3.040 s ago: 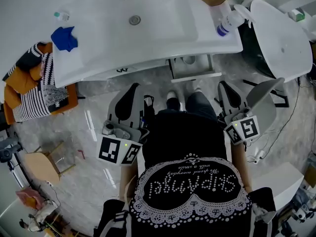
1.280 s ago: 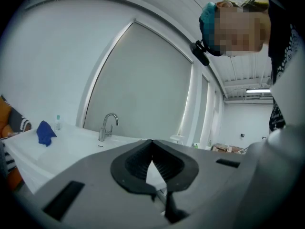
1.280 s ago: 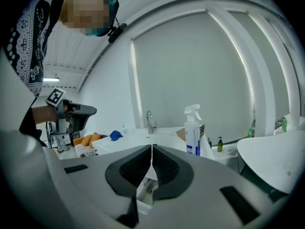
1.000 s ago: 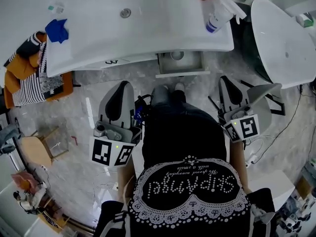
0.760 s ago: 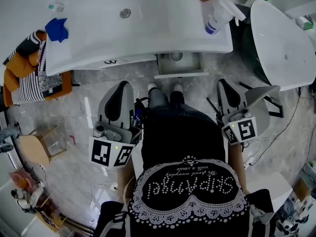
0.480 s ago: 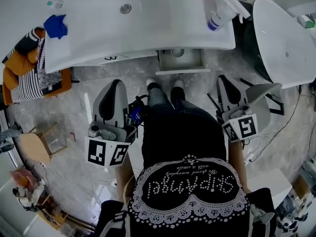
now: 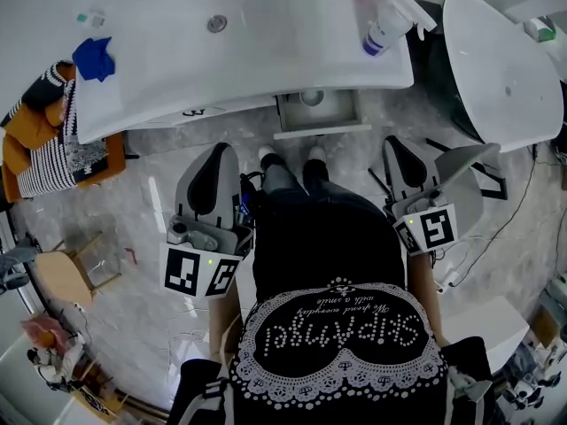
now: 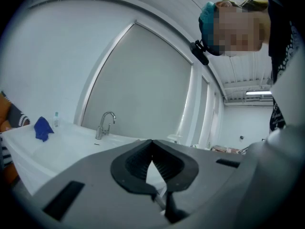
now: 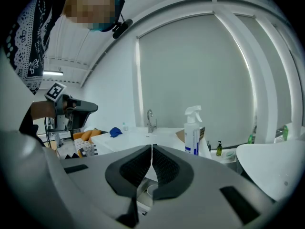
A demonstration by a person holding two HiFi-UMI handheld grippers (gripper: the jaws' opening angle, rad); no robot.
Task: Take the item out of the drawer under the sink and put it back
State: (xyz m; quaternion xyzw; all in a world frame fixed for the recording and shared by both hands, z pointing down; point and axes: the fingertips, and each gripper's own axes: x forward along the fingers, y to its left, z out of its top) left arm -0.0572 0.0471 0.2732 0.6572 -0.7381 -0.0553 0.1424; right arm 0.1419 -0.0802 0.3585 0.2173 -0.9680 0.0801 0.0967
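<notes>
- White cup [image 7: 312, 98] stands in the open drawer [image 7: 321, 124], which juts out from under the front edge of the sink counter [image 7: 266, 51], toward its right end.
- Your left gripper [image 7: 215, 151] hangs by your left hip, jaws pressed together on nothing, well apart from the drawer.
- Your right gripper [image 7: 398, 143] is clenched too and empty, at your right side.
- 1 spray bottle [image 7: 383, 27] stands by the counter's right edge.
- 1 blue cloth [image 7: 93, 58] lies near its left edge.
</notes>
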